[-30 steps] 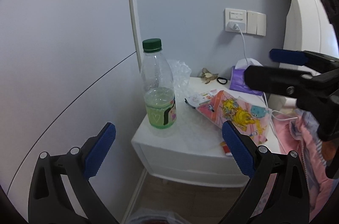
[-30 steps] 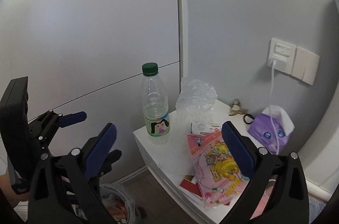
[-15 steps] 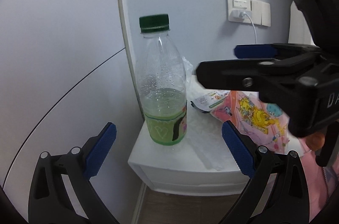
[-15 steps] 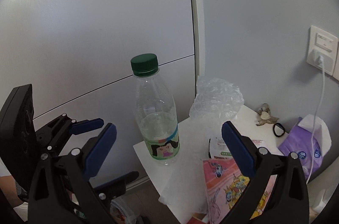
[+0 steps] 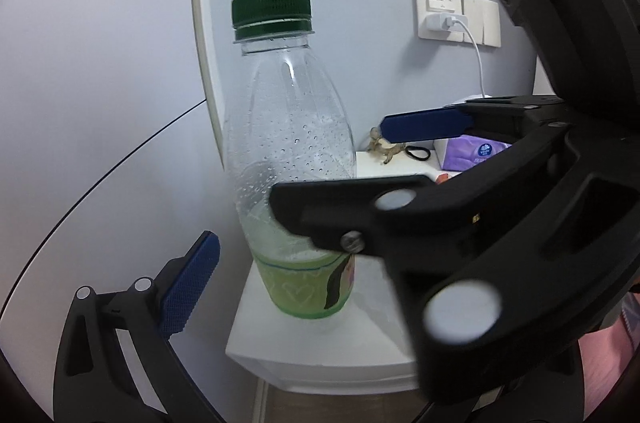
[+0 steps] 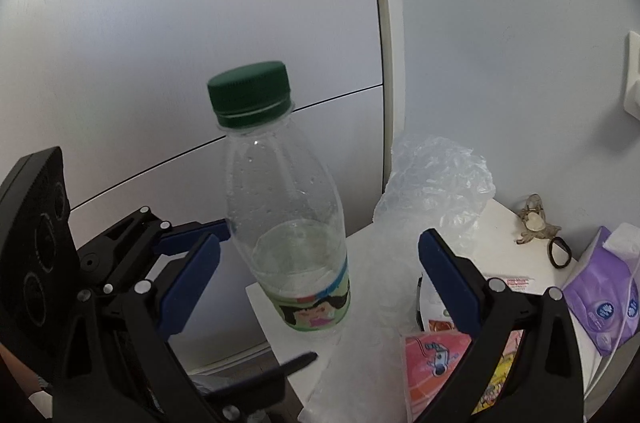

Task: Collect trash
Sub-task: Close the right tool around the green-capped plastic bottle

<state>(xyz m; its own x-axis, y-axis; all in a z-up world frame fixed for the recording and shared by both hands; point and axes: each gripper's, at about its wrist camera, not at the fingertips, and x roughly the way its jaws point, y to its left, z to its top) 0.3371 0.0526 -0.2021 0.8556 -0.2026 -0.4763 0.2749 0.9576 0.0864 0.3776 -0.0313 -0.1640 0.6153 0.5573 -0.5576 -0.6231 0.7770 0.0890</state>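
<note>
A clear plastic bottle (image 5: 292,151) with a green cap and a little greenish liquid stands upright at the near left corner of the white nightstand (image 5: 320,347). My right gripper (image 6: 316,271) is open, with one finger on each side of the bottle (image 6: 288,223). In the left wrist view it reaches in from the right, its near finger crossing in front of the bottle. My left gripper (image 5: 318,255) is open and faces the bottle from just short of it. The right gripper's body hides the left gripper's right finger.
On the nightstand behind the bottle lie a crumpled clear plastic bag (image 6: 436,191), a colourful snack packet (image 6: 436,363), a purple tissue pack (image 6: 608,307), a hair tie (image 6: 560,253) and a small figurine (image 6: 536,219). A charger cable hangs from the wall socket (image 5: 444,19).
Both grippers have come much closer to the bottle. The right gripper has swung across the left wrist view and now has its fingers on either side of the bottle.
</note>
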